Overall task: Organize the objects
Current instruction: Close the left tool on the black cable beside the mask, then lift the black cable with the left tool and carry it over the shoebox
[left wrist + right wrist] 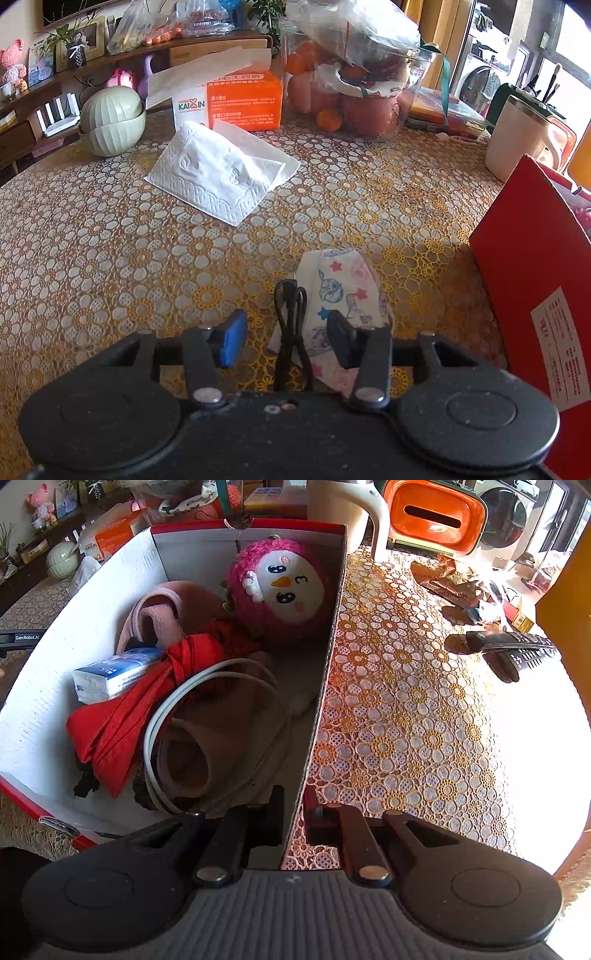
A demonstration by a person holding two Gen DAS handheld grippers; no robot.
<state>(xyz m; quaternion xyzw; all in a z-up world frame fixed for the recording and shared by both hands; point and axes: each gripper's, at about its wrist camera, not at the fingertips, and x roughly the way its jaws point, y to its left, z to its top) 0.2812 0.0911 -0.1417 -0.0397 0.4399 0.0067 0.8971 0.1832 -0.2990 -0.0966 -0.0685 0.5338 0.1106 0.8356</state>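
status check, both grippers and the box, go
Left gripper open over coiled black cable lying on printed face mask. Right gripper shut on red cardboard box wall. Box close right of cable.

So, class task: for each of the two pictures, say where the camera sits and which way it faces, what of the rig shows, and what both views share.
Left wrist: sits on the left gripper, low over the table, facing a black cable, patterned mask and tissue; its open fingers show.
Right wrist: sits on the right gripper, facing along the red box wall, which its fingers clamp.
Shared: the red box, floral tablecloth, orange tissue pack.
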